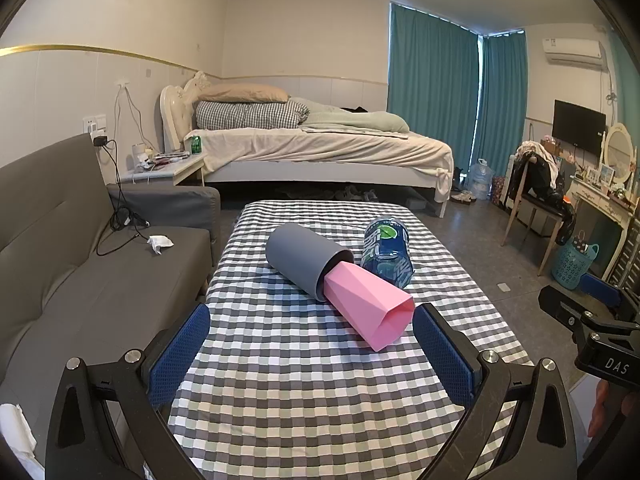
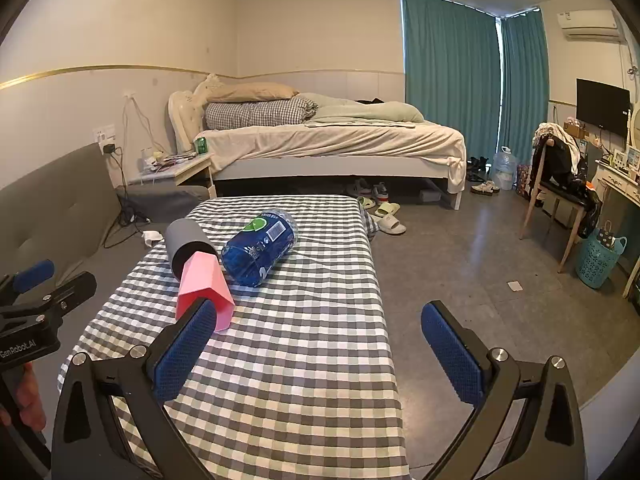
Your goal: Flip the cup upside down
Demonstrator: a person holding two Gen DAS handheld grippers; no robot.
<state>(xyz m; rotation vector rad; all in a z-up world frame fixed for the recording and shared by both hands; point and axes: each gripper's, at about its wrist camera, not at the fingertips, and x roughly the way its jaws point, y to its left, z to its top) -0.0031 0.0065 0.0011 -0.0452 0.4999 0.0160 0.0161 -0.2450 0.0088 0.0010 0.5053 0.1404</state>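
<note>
A pink faceted cup (image 1: 370, 306) lies on its side on the checked table (image 1: 288, 392), its closed end tucked into a grey cylindrical cup (image 1: 302, 260) that also lies on its side. The pink cup's open mouth faces me. In the right wrist view the pink cup (image 2: 206, 286) and the grey cup (image 2: 186, 248) lie left of centre. My left gripper (image 1: 312, 344) is open and empty, with its right fingertip close to the pink cup's mouth. My right gripper (image 2: 320, 340) is open and empty, to the right of the cups; its left finger overlaps the pink cup in the view.
A blue plastic bottle (image 1: 387, 254) lies on its side just behind the cups, also seen in the right wrist view (image 2: 260, 246). A grey sofa (image 1: 80, 280) runs along the table's left. A bed (image 1: 320, 148) stands behind, a chair (image 2: 560, 192) and basket (image 2: 600, 258) at the right.
</note>
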